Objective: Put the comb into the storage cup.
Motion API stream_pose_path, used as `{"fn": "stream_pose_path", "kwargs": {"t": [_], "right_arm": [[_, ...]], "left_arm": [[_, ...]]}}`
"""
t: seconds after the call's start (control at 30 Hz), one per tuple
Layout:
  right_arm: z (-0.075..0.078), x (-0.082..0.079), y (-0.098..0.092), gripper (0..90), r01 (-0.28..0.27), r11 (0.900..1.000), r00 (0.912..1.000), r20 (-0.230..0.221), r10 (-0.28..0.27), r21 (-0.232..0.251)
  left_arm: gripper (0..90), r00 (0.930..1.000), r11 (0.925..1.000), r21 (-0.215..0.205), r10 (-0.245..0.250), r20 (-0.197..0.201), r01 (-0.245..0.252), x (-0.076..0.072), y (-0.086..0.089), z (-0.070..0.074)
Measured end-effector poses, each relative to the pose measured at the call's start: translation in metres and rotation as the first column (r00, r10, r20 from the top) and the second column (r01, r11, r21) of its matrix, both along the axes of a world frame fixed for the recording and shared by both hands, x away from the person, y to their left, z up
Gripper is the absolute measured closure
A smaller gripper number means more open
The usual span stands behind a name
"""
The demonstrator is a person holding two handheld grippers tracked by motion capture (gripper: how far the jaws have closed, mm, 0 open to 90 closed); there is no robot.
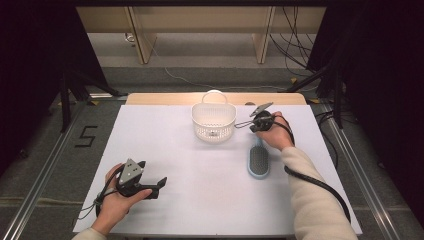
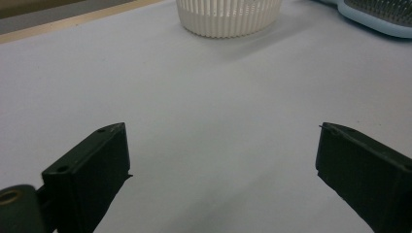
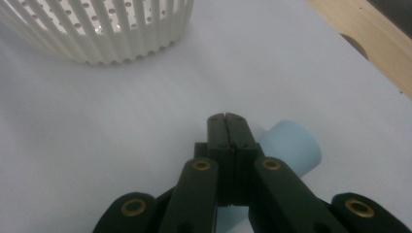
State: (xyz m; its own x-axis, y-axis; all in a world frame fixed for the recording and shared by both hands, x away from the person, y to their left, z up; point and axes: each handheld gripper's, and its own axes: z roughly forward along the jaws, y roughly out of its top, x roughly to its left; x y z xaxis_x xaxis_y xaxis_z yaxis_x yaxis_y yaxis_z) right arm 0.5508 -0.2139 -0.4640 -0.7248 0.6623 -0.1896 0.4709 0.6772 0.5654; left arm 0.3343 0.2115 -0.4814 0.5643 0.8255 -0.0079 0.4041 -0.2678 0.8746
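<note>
My right claw [image 1: 246, 124] sits just right of the white slatted plastic basket [image 1: 214, 121], its jaws clenched together on nothing, hovering above the handle end of the light-blue hairbrush [image 1: 259, 160]. The brush lies on the white counter [image 1: 200, 200], its long axis running from beside the basket back towards me, bristles up, handle [image 3: 291, 145] just under and beside my closed jaws. My left claw [image 1: 159, 186], jaws released wide, rests well away from the basket, so the right is nearer.

Blue hairbrush [image 1: 259, 161] beside white basket [image 1: 213, 121]
</note>
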Motion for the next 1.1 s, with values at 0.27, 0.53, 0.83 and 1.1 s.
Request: {"fn": "stream_pose_path", "kwargs": {"t": [0.27, 0.53, 0.83, 1.1], "right_arm": [[-0.008, 0.003, 0.0, 90.0, 0.024, 0.997, 0.9992, -0.03, -0.026, -0.071], [-0.004, -0.004, -0.02, 90.0, 0.068, 0.991, 0.9951, -0.063, -0.076, -0.112], [0.0, -0.035, -0.055, 90.0, 0.114, 0.988, 0.9833, -0.13, -0.128, -0.108], [0.006, -0.075, -0.068, 90.0, 0.164, 0.981, 0.9612, -0.207, -0.182, -0.101]], "left_arm": [[5.1, 1.0, 1.0, -0.003, -0.004, -0.002, 0.004, -0.001, 0.0, 0.0], [5.3, 1.0, 1.0, -0.001, -0.006, -0.001, 0.006, -0.001, -0.001, 0.0], [5.5, 1.0, 1.0, 0.002, -0.007, -0.004, 0.007, -0.001, -0.002, 0.0], [5.6, 1.0, 1.0, 0.005, -0.005, 0.0, 0.005, -0.001, -0.002, 0.0]]}}
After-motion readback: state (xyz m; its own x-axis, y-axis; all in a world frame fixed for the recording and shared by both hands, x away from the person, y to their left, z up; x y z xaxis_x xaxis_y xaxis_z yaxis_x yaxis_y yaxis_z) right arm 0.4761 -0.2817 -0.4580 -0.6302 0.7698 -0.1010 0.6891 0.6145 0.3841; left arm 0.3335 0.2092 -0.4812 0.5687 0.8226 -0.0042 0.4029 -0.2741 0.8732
